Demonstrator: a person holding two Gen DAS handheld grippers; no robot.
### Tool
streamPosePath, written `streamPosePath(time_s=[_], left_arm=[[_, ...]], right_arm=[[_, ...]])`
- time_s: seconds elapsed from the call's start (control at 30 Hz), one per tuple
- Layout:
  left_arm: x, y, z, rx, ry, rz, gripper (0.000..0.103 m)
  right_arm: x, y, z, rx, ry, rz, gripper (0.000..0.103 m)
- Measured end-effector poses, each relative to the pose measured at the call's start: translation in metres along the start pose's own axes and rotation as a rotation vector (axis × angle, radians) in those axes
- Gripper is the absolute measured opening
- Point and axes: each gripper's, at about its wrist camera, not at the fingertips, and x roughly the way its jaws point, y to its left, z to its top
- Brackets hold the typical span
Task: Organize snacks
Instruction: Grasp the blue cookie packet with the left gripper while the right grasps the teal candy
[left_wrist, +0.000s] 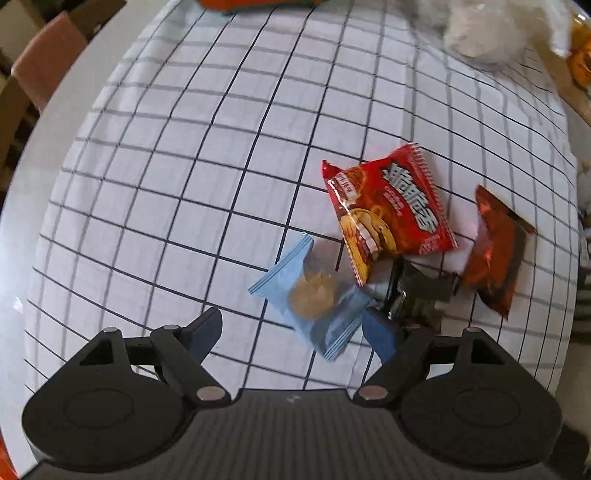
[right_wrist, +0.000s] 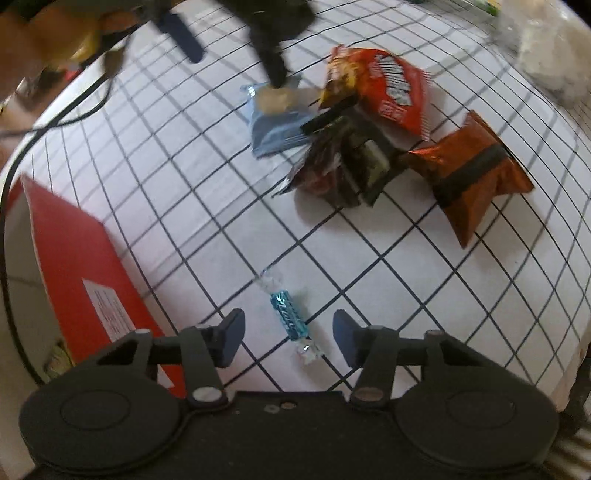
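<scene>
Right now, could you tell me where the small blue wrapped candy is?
In the right wrist view, the blue candy lies on the checked cloth between the right gripper's open fingers.

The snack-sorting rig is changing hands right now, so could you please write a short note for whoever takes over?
Left gripper: open, jaws astride the light blue packet, not gripping.
Right gripper: open, jaws either side of the small blue candy, no contact visible.
On the checked cloth: red snack bag, dark packets, orange-brown packet. Red box sits beside the right gripper.
Nothing held or visibly sorted; everything remains.
</scene>
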Motion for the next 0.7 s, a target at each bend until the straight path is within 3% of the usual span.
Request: streamPosePath(time_s=[0.27, 0.47, 0.53, 0.7], left_arm=[[0.026, 0.006, 0.011, -0.138, 0.043, 0.0, 0.083], [0.036, 0.006, 0.012, -0.167, 0.059, -0.007, 0.083], [0.039, 0.006, 0.013, -0.178, 0.062, -0.001, 0.083], [0.045, 0.006, 0.014, -0.182, 0.058, 0.008, 0.082]], right_arm=[[0.01, 0.005, 0.002, -0.077, 0.014, -0.038, 0.034], [0.011, 0.005, 0.003, -0.086, -0.004, -0.022, 0.025], [0.01, 0.004, 0.003, -0.081, -0.007, -0.018, 0.017], [0.011, 0.004, 0.001, -0.071, -0.018, -0.007, 0.012]])
